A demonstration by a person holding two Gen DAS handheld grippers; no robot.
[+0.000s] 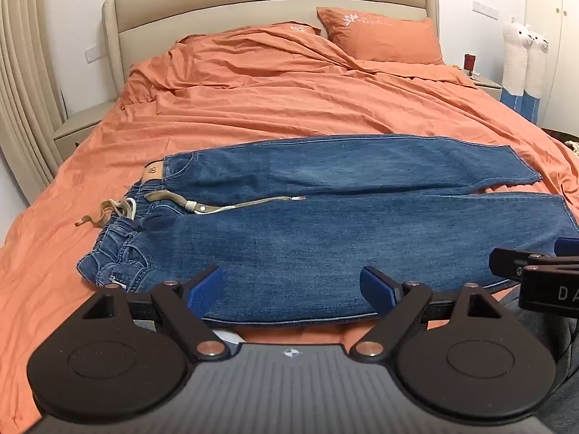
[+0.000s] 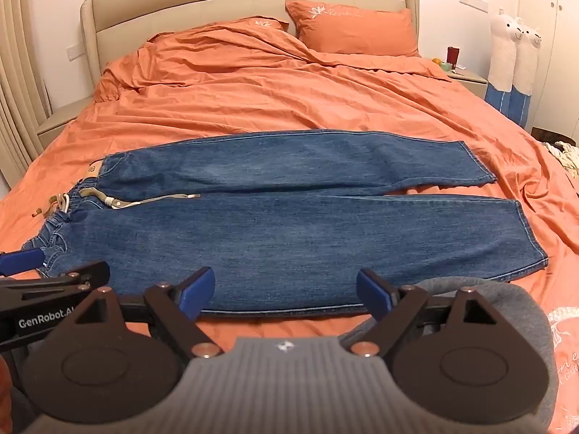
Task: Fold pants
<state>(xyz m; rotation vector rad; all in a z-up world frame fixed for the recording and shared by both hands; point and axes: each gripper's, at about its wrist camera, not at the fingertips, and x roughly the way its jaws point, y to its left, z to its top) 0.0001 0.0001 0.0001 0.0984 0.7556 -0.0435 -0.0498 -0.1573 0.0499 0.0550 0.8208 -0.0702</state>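
Note:
Blue jeans (image 1: 325,224) lie flat on the orange bed, waistband and beige drawstring (image 1: 119,209) at the left, both legs stretched to the right. They also show in the right wrist view (image 2: 289,231). My left gripper (image 1: 291,289) is open and empty, just above the near edge of the nearer leg, toward the waist. My right gripper (image 2: 286,291) is open and empty over the same near edge, further toward the hems. Each gripper shows at the other view's side edge.
The orange duvet (image 1: 289,101) is rumpled toward the beige headboard (image 1: 253,3), with an orange pillow (image 1: 380,36) there. Nightstands stand on both sides of the bed. Plush alpacas (image 2: 514,47) lean at the right wall. A grey sleeve (image 2: 506,311) sits under my right gripper.

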